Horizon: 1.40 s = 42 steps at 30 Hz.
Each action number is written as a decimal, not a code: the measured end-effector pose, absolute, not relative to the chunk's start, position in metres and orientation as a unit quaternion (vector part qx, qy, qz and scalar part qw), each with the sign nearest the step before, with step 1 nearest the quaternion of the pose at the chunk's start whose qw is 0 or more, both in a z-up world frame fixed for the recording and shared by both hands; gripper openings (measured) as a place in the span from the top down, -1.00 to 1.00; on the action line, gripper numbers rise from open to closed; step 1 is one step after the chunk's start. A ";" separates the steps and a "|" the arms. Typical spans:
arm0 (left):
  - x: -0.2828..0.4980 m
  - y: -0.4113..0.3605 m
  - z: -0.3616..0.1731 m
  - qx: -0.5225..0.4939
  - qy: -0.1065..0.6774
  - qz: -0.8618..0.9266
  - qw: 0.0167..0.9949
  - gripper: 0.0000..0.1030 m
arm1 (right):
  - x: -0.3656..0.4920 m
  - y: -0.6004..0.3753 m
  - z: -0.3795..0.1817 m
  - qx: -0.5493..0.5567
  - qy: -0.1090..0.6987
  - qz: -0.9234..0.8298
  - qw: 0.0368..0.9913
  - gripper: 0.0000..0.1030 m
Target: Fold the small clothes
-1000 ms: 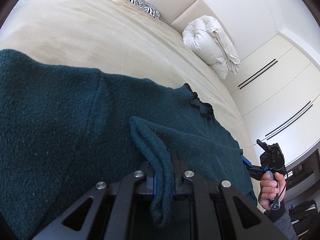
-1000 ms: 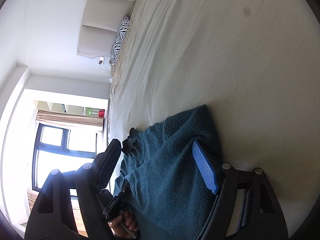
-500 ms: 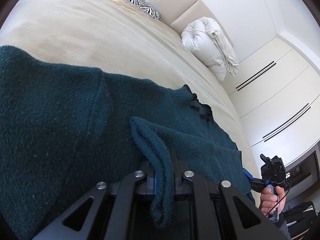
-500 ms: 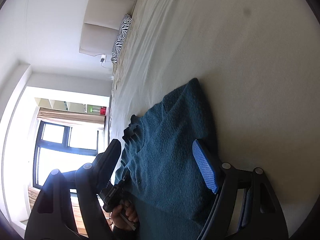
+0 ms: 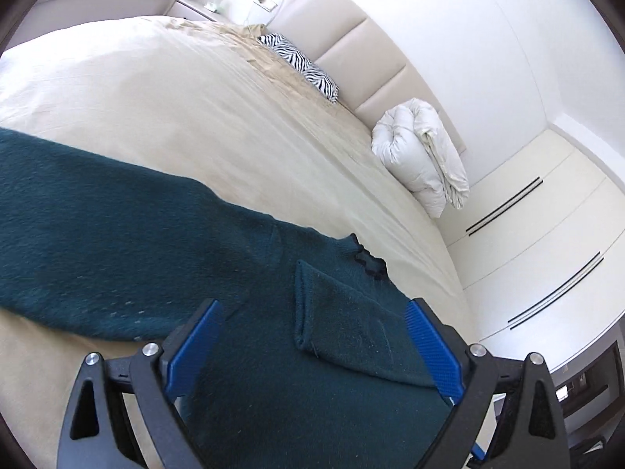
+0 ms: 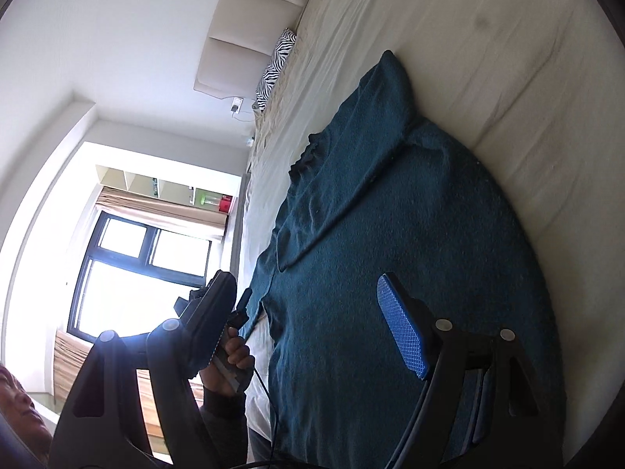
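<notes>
A dark teal knitted sweater (image 5: 117, 242) lies spread on the cream bed (image 5: 156, 97). One sleeve (image 5: 343, 312) is folded flat across its body, near the neckline. My left gripper (image 5: 312, 306) hovers a little above that sleeve. Its jaws are opening wide and the blue pads touch nothing. In the right wrist view the same sweater (image 6: 390, 215) fills the middle. My right gripper (image 6: 304, 279) stands open above the sweater's near part, with no cloth pinched. A hand (image 6: 234, 355) holding the left gripper's handle shows beside the sweater's edge.
A zebra-print pillow (image 5: 300, 62) and a folded white duvet (image 5: 422, 156) lie by the padded headboard (image 5: 351, 39). White wardrobe doors (image 5: 547, 234) stand past the bed's right side. A bright window (image 6: 136, 258) is on the other side.
My left gripper has let go of the sleeve, opened wide and drawn back and up. The sleeve now lies flat on the sweater. My right gripper has pulled back, showing more of the sweater.
</notes>
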<state>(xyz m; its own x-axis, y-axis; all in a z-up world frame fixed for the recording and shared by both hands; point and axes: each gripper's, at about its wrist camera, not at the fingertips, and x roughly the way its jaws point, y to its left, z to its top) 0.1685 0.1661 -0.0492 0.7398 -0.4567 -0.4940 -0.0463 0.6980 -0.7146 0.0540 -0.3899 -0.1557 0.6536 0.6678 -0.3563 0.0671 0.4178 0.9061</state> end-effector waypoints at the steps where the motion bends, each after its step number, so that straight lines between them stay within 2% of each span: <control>1: 0.152 0.186 -0.048 -0.390 0.327 -0.104 0.855 -0.85 | 0.050 -0.379 -0.157 0.504 0.369 0.204 0.754 -0.45; 8: 0.066 0.334 -0.078 -0.523 0.268 0.058 0.807 -0.68 | 0.045 -0.294 -0.165 0.486 0.404 0.249 0.734 -0.45; 14: 0.045 0.396 -0.115 -0.609 0.220 0.122 0.752 -0.53 | 0.044 -0.244 -0.155 0.460 0.424 0.273 0.731 -0.45; 17: 0.047 0.409 -0.134 -0.644 0.188 0.135 0.729 -0.32 | 0.036 -0.240 -0.145 0.447 0.425 0.278 0.736 -0.45; 19: 0.053 0.413 -0.140 -0.652 0.175 0.142 0.724 -0.09 | 0.033 -0.242 -0.140 0.445 0.424 0.277 0.739 -0.45; 21: 0.062 0.416 -0.145 -0.659 0.166 0.145 0.719 0.01 | 0.029 -0.245 -0.138 0.446 0.422 0.273 0.741 -0.45; 27: 0.084 0.428 -0.154 -0.678 0.168 0.167 0.696 0.73 | 0.038 -0.253 -0.139 0.454 0.414 0.260 0.745 -0.45; 28: 0.087 0.428 -0.152 -0.674 0.174 0.169 0.698 0.74 | 0.037 -0.254 -0.140 0.454 0.413 0.259 0.746 -0.45; 31: 0.102 0.419 -0.129 -0.635 0.191 0.162 0.731 0.83 | 0.037 -0.258 -0.141 0.457 0.410 0.256 0.747 -0.45; 35: 0.143 0.371 -0.078 -0.523 0.240 0.112 0.810 0.83 | 0.040 -0.267 -0.141 0.460 0.405 0.252 0.749 -0.45; 39: 0.194 0.261 -0.030 -0.322 0.316 0.034 0.892 0.83 | 0.050 -0.272 -0.137 0.457 0.402 0.252 0.752 -0.45; 42: 0.213 0.153 -0.022 -0.136 0.361 -0.011 0.923 0.82 | 0.064 -0.271 -0.135 0.448 0.406 0.253 0.755 -0.45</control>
<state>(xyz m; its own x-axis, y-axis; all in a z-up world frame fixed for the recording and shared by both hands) 0.2133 0.1530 -0.0225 0.7398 -0.1187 -0.6623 -0.0781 0.9625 -0.2597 0.0638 -0.2707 -0.1352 0.5431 0.7454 -0.3866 -0.0175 0.4703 0.8823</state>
